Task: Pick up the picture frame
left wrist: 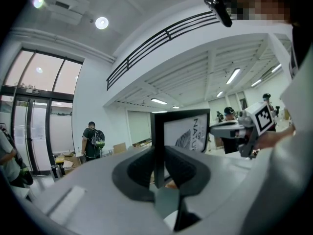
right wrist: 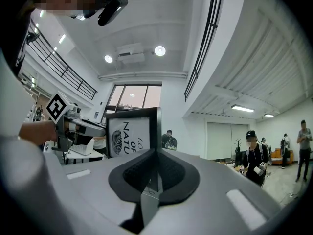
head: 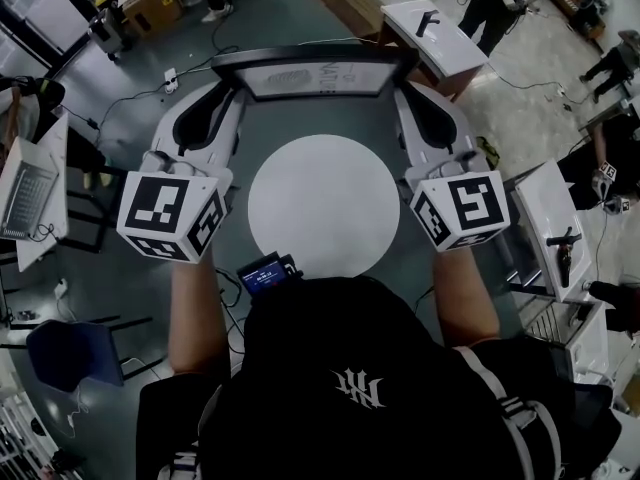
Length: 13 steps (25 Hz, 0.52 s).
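In the head view, the picture frame [head: 315, 73] hangs between our two tools past the far edge of the round tabletop [head: 323, 208] and appears to be off it. The left hand-held gripper [head: 234, 86] is on its left side rail and the right hand-held gripper [head: 402, 88] on its right.

In the left gripper view, the dark pads are clenched on the frame's thin black edge, which runs straight up between them. The printed face turns away toward the other tool.

The right gripper view mirrors this, with its pads clamped on the opposite rail.

We judge that the lift is largely made. To do it well we should move both hands together and level. We should not pull them apart or twist them, since each grip bites only a narrow rail that could slip.
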Motion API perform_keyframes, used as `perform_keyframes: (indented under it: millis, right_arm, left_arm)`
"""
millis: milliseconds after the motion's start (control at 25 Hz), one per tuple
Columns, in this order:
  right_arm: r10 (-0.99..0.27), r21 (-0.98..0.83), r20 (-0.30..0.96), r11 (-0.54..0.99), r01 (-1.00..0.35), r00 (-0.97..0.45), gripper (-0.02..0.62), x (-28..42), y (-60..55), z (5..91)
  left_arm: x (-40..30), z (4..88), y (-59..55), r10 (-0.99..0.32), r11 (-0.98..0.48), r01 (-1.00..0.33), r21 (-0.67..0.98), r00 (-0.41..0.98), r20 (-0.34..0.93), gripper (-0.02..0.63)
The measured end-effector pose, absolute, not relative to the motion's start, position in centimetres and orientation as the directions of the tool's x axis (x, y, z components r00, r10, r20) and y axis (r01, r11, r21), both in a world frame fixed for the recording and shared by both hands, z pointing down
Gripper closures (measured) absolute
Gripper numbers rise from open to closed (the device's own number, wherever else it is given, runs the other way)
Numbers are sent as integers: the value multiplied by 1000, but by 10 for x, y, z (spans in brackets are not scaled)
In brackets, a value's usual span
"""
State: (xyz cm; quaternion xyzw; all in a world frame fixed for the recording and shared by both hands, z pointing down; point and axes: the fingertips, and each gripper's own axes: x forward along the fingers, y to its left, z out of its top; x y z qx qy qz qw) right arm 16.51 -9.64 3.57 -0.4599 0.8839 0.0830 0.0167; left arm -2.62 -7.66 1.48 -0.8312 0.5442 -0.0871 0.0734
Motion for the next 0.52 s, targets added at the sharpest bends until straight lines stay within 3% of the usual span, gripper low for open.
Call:
perform_keyframes:
  millis: [520]
  right_arm:
    - [-803,111,-105,577,-809,-586,581,166,-117,39]
  left_arm:
    - [-25,24,-98,-918,-396,-897,-193,388,79,538]
